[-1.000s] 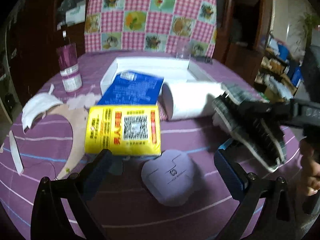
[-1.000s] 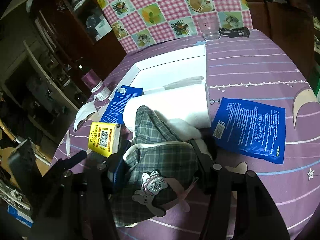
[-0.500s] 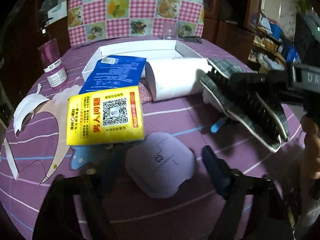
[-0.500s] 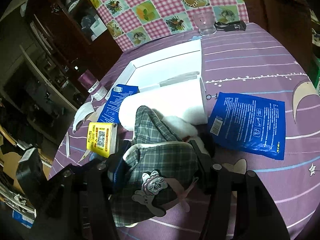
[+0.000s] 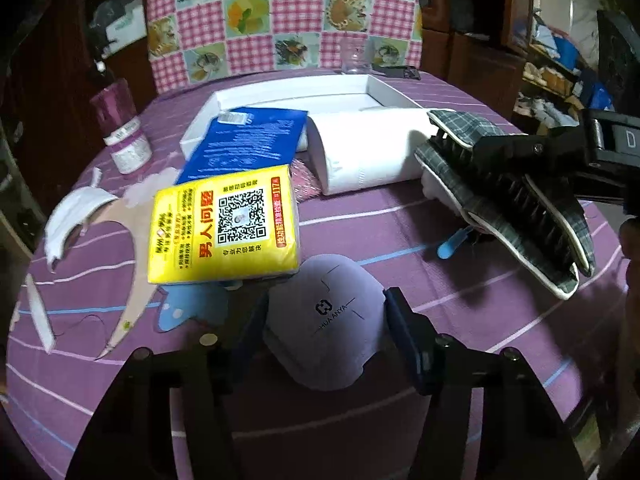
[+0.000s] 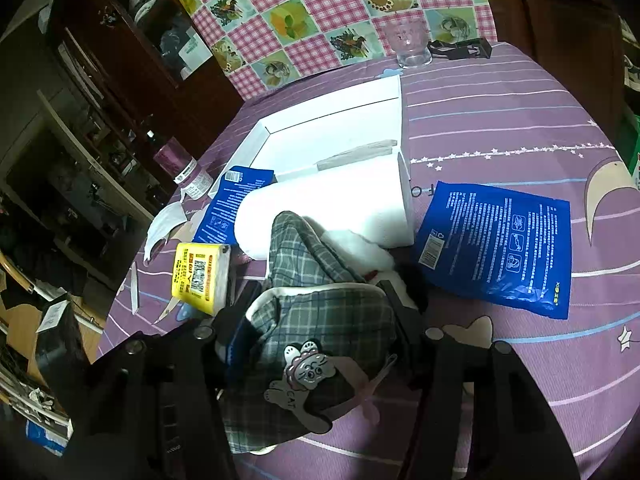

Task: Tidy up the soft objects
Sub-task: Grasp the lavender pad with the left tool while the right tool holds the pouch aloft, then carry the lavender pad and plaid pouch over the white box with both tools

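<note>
A lilac soft pouch (image 5: 326,320) lies on the purple tablecloth, right between the fingers of my left gripper (image 5: 324,322). The jaws are closing and both blue pads touch its sides. A yellow tissue pack (image 5: 226,224) lies just beyond it, with one edge over the pouch. My right gripper (image 6: 320,312) is shut on a grey plaid slipper (image 6: 320,320) with a cat patch, held a little above the cloth. From the left wrist view that slipper (image 5: 500,196) shows its ribbed sole at the right. A white paper roll (image 6: 324,204) lies behind it.
An open white box (image 6: 332,120) sits at the back of the round table. One blue pack (image 5: 244,144) leans on its edge, another (image 6: 496,244) lies flat at the right. A purple bottle (image 5: 124,136), a white mask (image 5: 76,212) and a glass (image 6: 408,46) stand around.
My left jaws have narrowed from wide apart to touching the lilac pouch, and the gripper has come closer to it. The right gripper and its slipper have stayed put.
</note>
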The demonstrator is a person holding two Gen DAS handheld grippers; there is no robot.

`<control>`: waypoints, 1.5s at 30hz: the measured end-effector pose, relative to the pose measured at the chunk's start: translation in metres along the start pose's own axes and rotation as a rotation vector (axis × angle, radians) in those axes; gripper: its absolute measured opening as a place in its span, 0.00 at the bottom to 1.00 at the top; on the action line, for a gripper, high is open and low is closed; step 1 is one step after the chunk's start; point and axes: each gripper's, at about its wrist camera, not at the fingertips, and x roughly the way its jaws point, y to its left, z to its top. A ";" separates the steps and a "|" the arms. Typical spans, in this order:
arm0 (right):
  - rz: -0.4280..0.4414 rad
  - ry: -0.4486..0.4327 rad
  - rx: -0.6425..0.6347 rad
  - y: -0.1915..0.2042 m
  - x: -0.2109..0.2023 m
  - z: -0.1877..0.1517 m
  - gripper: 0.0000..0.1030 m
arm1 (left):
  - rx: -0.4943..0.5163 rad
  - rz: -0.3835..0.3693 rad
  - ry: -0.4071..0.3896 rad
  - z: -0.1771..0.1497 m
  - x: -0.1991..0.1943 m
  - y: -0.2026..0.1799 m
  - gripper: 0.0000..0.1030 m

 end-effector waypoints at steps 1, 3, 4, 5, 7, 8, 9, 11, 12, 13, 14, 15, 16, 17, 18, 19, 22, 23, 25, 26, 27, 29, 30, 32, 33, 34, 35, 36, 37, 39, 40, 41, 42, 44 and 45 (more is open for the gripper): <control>-0.001 0.000 -0.001 0.000 0.000 0.000 0.57 | 0.000 0.019 -0.009 0.000 -0.002 -0.001 0.57; -0.002 0.003 -0.004 0.000 0.001 0.001 0.57 | -0.015 0.038 -0.021 0.002 -0.008 0.001 0.57; -0.001 0.004 -0.008 0.001 0.001 0.000 0.57 | -0.028 0.041 -0.027 0.003 -0.012 0.002 0.56; 0.002 0.004 -0.011 0.001 0.001 0.000 0.57 | -0.046 0.040 -0.036 0.005 -0.016 0.004 0.56; 0.009 0.005 -0.013 0.001 0.001 0.002 0.57 | -0.076 0.023 -0.043 0.009 -0.025 0.009 0.57; 0.011 0.005 -0.009 0.000 0.000 0.003 0.57 | -0.092 0.022 -0.047 0.012 -0.031 0.011 0.57; 0.009 0.004 -0.004 0.000 -0.001 0.003 0.57 | -0.101 0.024 -0.053 0.014 -0.035 0.012 0.57; -0.003 0.003 0.012 -0.002 -0.006 0.006 0.57 | -0.109 0.017 -0.077 0.020 -0.048 0.014 0.57; -0.007 0.003 0.025 -0.004 -0.009 0.009 0.57 | -0.114 0.005 -0.087 0.022 -0.055 0.015 0.57; -0.005 0.002 0.031 -0.004 -0.012 0.011 0.57 | -0.114 -0.003 -0.093 0.025 -0.059 0.015 0.57; -0.006 0.003 0.038 -0.005 -0.016 0.014 0.57 | -0.113 -0.007 -0.099 0.028 -0.064 0.016 0.57; -0.012 0.006 0.045 -0.004 -0.020 0.018 0.57 | -0.107 0.003 -0.106 0.033 -0.070 0.016 0.57; -0.017 0.005 0.051 -0.004 -0.024 0.022 0.57 | -0.101 0.012 -0.112 0.037 -0.073 0.016 0.57; -0.021 -0.001 0.049 -0.003 -0.030 0.028 0.57 | -0.091 0.018 -0.120 0.043 -0.076 0.015 0.57; -0.028 -0.006 0.044 -0.003 -0.035 0.033 0.57 | -0.083 0.022 -0.125 0.048 -0.077 0.015 0.57; -0.044 -0.012 0.038 -0.002 -0.041 0.040 0.57 | -0.078 0.022 -0.132 0.054 -0.079 0.016 0.57; -0.081 -0.033 0.042 -0.002 -0.054 0.060 0.57 | -0.084 0.003 -0.143 0.074 -0.079 0.019 0.57; -0.079 -0.040 0.054 -0.002 -0.059 0.069 0.57 | -0.083 -0.003 -0.151 0.081 -0.078 0.020 0.57; -0.063 -0.050 0.096 -0.005 -0.063 0.087 0.57 | -0.069 0.008 -0.173 0.097 -0.075 0.018 0.57; -0.057 -0.052 0.119 -0.007 -0.064 0.094 0.57 | -0.063 0.013 -0.182 0.106 -0.072 0.017 0.58; -0.046 -0.054 0.147 -0.009 -0.062 0.104 0.57 | -0.062 0.014 -0.186 0.113 -0.070 0.017 0.58; -0.029 -0.061 0.184 -0.010 -0.057 0.121 0.57 | -0.076 0.006 -0.187 0.131 -0.062 0.019 0.58; -0.024 -0.067 0.200 -0.011 -0.053 0.128 0.57 | -0.092 -0.013 -0.184 0.141 -0.056 0.020 0.58; -0.014 -0.080 0.235 -0.011 -0.042 0.144 0.57 | -0.116 -0.033 -0.180 0.155 -0.046 0.022 0.58; -0.010 -0.086 0.247 -0.012 -0.036 0.151 0.57 | -0.119 -0.035 -0.177 0.162 -0.040 0.022 0.58; -0.006 -0.092 0.257 -0.013 -0.030 0.156 0.57 | -0.117 -0.034 -0.177 0.170 -0.032 0.021 0.58; -0.004 -0.098 0.272 -0.014 -0.020 0.162 0.57 | -0.113 -0.027 -0.178 0.175 -0.026 0.020 0.58; -0.010 -0.096 0.281 -0.016 -0.010 0.165 0.57 | -0.114 -0.013 -0.180 0.183 -0.017 0.019 0.58; -0.027 -0.090 0.294 -0.018 0.004 0.168 0.57 | -0.120 -0.007 -0.181 0.186 -0.011 0.019 0.58; -0.068 -0.079 0.304 -0.022 0.023 0.169 0.57 | -0.135 -0.007 -0.181 0.197 0.006 0.021 0.58; -0.083 -0.081 0.307 -0.024 0.030 0.168 0.57 | -0.146 -0.013 -0.178 0.202 0.012 0.022 0.58; -0.096 -0.086 0.310 -0.026 0.040 0.167 0.57 | -0.159 -0.020 -0.171 0.206 0.020 0.025 0.58; -0.101 -0.085 0.311 -0.028 0.048 0.167 0.57 | -0.180 -0.026 -0.162 0.211 0.029 0.028 0.58; -0.109 -0.062 0.313 -0.029 0.067 0.167 0.57 | -0.214 -0.033 -0.131 0.217 0.046 0.033 0.58; -0.112 -0.042 0.305 -0.029 0.075 0.167 0.57 | -0.228 -0.035 -0.111 0.218 0.054 0.036 0.58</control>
